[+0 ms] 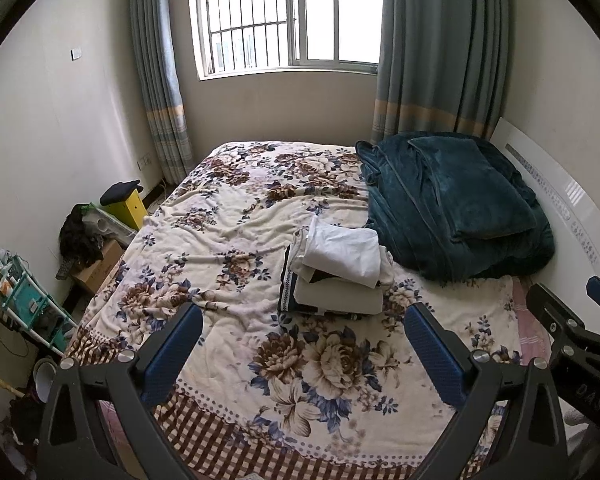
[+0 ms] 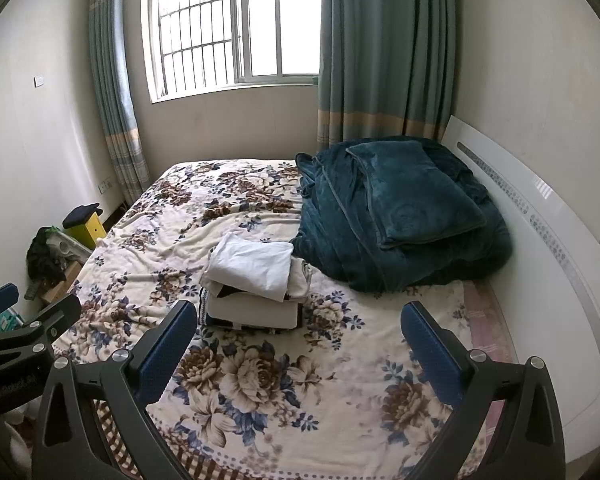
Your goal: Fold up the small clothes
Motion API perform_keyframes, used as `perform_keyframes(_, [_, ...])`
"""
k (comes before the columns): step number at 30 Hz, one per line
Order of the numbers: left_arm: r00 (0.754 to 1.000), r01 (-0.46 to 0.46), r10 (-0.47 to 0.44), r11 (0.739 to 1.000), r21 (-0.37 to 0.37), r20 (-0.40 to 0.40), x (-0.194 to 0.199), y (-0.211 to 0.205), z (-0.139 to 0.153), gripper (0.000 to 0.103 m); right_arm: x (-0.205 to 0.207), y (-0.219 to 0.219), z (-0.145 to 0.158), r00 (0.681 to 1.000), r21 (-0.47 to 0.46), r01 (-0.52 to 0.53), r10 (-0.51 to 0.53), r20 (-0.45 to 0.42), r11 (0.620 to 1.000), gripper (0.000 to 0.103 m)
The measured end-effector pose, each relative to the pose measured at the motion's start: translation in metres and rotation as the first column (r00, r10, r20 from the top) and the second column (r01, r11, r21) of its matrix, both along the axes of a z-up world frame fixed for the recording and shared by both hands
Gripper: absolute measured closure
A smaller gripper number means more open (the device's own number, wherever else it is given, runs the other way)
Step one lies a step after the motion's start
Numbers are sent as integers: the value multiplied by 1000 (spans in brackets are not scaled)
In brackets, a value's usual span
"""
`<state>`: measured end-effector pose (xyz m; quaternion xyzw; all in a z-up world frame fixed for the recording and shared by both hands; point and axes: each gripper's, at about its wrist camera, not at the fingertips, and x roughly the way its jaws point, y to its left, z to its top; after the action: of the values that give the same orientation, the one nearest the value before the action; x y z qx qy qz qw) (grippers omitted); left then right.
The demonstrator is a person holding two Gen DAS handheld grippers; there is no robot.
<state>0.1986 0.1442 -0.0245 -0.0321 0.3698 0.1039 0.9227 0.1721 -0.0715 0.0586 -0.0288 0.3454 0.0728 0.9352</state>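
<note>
2 grippers hanging empty, left gripper (image 1: pixel 304 344) and right gripper (image 2: pixel 300 340) jaws apart | folded stack (image 1: pixel 336 276) sitting on floral bedspread (image 1: pixel 228 240) | advice: lowering slowly, taking the top white piece (image 2: pixel 256 262) by 2 corners.

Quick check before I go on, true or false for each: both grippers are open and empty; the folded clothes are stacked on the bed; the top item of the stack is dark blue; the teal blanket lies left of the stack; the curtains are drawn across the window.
1. Both grippers are open and empty. True: the left gripper and right gripper hold nothing.
2. The folded clothes are stacked on the bed. True: the stack sits on the floral bedspread.
3. The top item is dark blue. False: it is white.
4. The teal blanket lies left of the stack. False: the teal blanket is to its right, by the headboard.
5. The curtains cover the window. False: the curtains hang at the sides; the window is uncovered.
</note>
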Motion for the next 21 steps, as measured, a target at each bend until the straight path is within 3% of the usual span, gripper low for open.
perform_keyframes(21, [1000, -7, 7, 1000, 9, 1, 9, 1, 6, 0, 3, -3, 0, 1000, 7, 5, -5, 2, 1000, 0])
